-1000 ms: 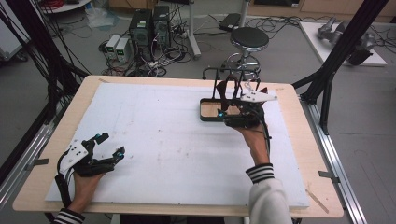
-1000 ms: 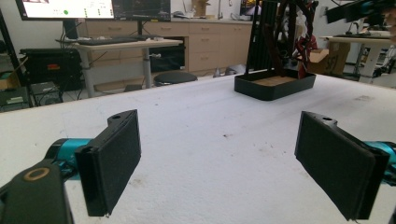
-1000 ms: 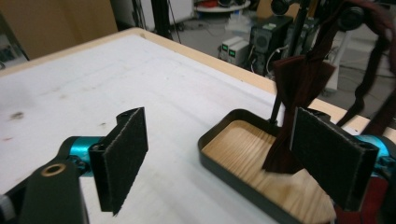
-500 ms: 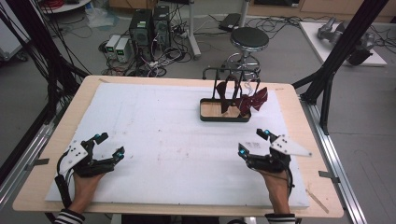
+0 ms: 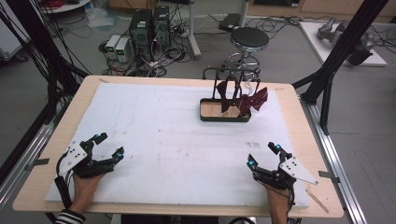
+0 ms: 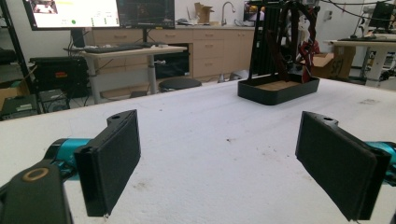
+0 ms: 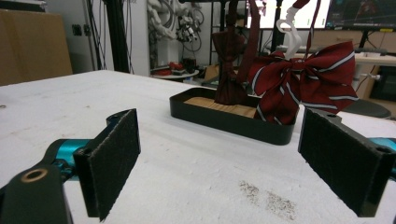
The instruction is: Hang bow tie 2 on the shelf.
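Right gripper now sits low at the near right corner of the white mat, well apart from the stand. A second back it was up at the black tray, right against the hanging things; half a second back it was already most of the way home. Its jaws have just been opening and stand wide, with nothing between them. From its own view the pads frame bare mat, and beyond them the dark red striped bow tie hangs from a white hook on the rack.

Bow tie hangs off the rack's right side, drooping over the tray rim. A second dark red piece hangs beside it, further left. Bow looks much the same as half a second ago, so no swing or slip that I can make out.

Left gripper rests at the near left corner, unmoved across all three moments, jaws wide and empty. Its own view looks across the mat to the tray far off.

Reading: hanging looks done, release looks clean. Both tools parked at the near edge, hands off. Nothing left loose on the mat that I can spot.
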The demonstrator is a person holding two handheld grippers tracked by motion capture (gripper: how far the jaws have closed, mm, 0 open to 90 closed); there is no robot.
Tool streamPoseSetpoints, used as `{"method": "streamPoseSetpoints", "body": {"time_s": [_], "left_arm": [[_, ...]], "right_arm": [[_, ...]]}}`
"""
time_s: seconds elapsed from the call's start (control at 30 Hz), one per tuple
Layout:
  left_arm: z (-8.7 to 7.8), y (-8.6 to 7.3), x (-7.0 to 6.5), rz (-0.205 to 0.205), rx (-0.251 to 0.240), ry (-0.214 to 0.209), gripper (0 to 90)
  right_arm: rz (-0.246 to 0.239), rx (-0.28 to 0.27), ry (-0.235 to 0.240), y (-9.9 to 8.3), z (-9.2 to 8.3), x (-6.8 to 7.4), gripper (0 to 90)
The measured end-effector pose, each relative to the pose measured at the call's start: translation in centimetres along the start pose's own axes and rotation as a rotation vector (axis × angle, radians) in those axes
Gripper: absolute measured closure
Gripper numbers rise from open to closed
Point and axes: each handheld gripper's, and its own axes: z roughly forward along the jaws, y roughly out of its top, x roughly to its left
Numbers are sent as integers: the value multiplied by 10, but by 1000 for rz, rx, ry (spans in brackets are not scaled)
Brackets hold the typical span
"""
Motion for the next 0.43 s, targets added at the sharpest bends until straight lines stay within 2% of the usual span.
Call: {"method": "streamPoseSetpoints", "body": {"time_s": [0.17, 0.43], "left_arm": [[0, 0, 0, -1, 0, 3, 144], [-1, 0, 0, -2, -8, 7, 144]], "right_arm": [[-11, -20, 15, -6, 1, -2, 120], [-14, -67, 5, -8, -2, -2, 119]]}}
